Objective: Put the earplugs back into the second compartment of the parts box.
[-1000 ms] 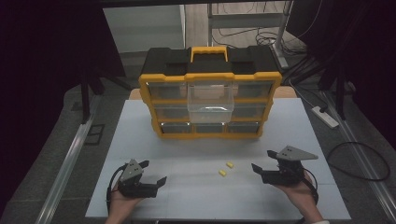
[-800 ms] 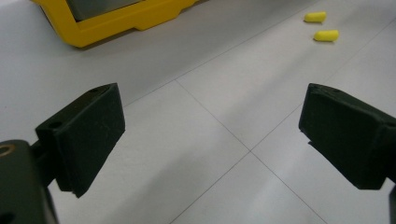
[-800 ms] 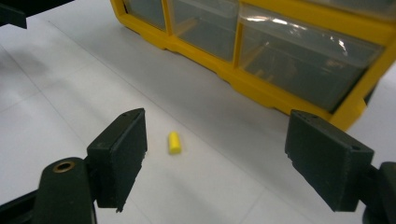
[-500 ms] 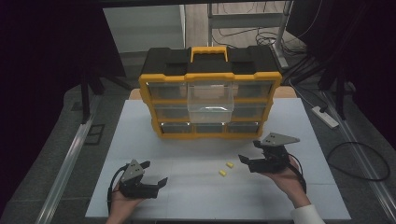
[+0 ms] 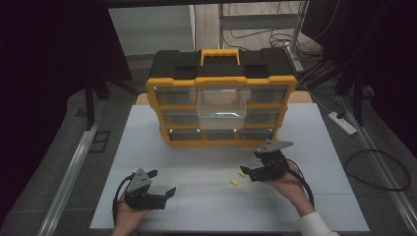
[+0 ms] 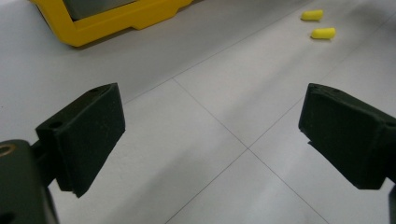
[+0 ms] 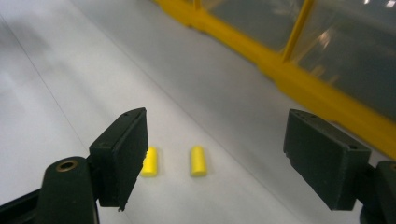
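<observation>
We had the white table [image 5: 147, 147] as our work surface, w/ the yellow-and-black organiser [image 5: 221, 105] standing upright at 12 o'clock, drawers facing us so they could be reached from the front. One clear drawer [image 5: 221, 105] in its middle column was pulled out, probably left that way to take small parts.

Our right gripper [image 5: 248, 173] sat at approx. 4 o'clock of the table centre, jaws wide apart, holding nothing, aimed at the two yellow plugs. We judged the wide spread was to straddle one plug before closing. In the right gripper view the nearer plug [image 7: 198, 161] lay betw. the jaws, the other plug [image 7: 150, 162] just beside the left jaw.

Our left gripper [image 5: 162, 184] rested at 7 o'clock, also wide and empty, well apart from the plugs, i.e. parked clear of the right one's approach.

Both plugs lay flat on the table just below centre, near each other, not touching.
</observation>
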A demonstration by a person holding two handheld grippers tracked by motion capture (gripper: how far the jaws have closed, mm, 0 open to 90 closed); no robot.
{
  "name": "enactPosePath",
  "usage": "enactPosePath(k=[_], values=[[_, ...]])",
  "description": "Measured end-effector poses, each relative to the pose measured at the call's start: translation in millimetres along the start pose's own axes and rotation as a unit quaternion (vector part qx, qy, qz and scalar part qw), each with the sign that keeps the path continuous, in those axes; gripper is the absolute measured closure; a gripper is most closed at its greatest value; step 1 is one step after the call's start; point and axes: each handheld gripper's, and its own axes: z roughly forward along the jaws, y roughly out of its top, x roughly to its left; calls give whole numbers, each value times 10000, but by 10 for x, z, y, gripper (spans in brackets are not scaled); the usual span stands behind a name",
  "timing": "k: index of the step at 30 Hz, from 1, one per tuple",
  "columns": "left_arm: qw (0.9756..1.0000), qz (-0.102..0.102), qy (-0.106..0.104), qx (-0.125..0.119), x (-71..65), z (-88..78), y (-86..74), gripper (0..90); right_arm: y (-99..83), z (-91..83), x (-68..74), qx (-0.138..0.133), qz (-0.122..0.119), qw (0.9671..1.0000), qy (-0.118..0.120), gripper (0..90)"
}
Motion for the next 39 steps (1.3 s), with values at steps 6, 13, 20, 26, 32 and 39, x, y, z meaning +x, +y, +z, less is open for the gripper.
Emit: enactPosePath(k=[6,13,20,26,32,39], values=[[10000,44,-18,21,-4,8,-3,72,-34,154,17,371,-46,9993,-79,234],[10000,68,-30,40,-6,16,-2,72,-102,342,43,714,-114,9973,-134,269],[9999,93,-34,77,-8,24,-3,72,-120,430,65,894,-201,9957,-146,363],[9999,79,-56,64,-8,15,-4,72,-137,479,79,1089,-331,9935,-10,551],[9999,93,-46,77,-10,16,-5,72,-143,502,86,1183,-374,9923,-8,720],[9999,99,-56,63,-10,4,-6,73,-106,417,84,898,-324,9954,77,798]])
